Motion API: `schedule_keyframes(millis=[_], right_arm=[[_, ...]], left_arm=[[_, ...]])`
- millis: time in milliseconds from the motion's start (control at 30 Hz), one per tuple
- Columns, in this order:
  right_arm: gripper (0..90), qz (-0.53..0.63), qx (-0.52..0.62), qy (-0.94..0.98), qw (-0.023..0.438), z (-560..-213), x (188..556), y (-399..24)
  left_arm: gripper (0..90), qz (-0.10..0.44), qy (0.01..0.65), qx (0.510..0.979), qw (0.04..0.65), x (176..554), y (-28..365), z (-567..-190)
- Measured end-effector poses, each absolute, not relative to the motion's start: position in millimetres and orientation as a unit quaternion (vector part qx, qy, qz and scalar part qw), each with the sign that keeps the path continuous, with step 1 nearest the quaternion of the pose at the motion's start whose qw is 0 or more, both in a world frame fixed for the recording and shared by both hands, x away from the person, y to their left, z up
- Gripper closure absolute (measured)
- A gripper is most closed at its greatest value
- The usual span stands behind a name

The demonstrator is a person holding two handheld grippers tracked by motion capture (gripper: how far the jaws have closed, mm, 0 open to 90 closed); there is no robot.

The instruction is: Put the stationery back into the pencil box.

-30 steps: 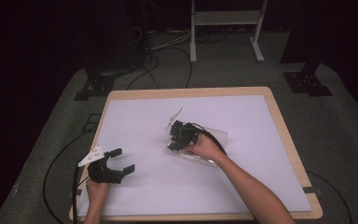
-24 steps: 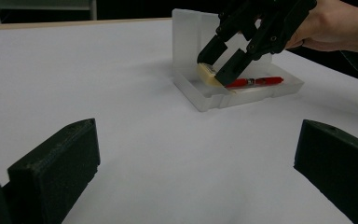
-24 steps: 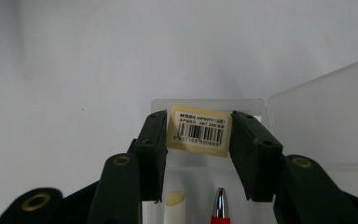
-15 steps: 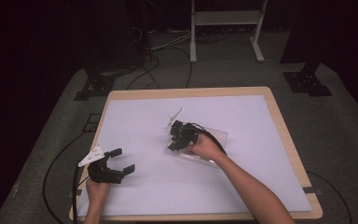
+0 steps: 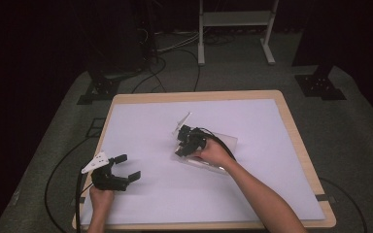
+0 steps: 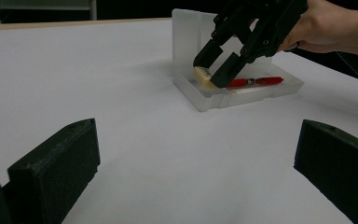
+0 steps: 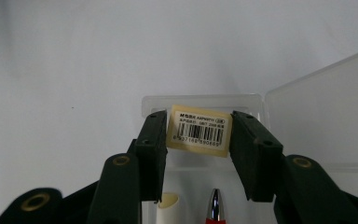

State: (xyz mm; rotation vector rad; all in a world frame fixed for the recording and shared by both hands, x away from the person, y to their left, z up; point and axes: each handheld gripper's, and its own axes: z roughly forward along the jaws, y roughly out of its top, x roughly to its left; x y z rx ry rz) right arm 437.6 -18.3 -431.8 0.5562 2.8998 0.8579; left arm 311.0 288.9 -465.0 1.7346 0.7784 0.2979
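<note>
Over the case (image 6: 242, 95), your right tool (image 7: 198, 135) clamps the eraser (image 7: 198, 129) by its sides, label up, at the case's end beside the red pen (image 6: 254, 82), apparently for placing or lifting. Your left tool (image 5: 121, 167) rests wide and empty, well apart from the case. White table (image 5: 281, 145), dark room.

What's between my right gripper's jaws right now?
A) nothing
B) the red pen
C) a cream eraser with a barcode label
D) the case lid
C: in the right gripper view the jaws of the right gripper clamp the barcoded eraser over the open clear case; the red pen lies in the case.
</note>
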Motion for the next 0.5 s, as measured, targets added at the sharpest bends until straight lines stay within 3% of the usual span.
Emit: schedule_keyframes(millis=[500], right_arm=[[56.0, 0.276, 0.183, 0.943, 0.027, -436.2, 439.9, -17.0]], left_arm=[[0.0, 0.127, 0.331, 0.741, 0.571, 310.9, 289.0, -465.0]])
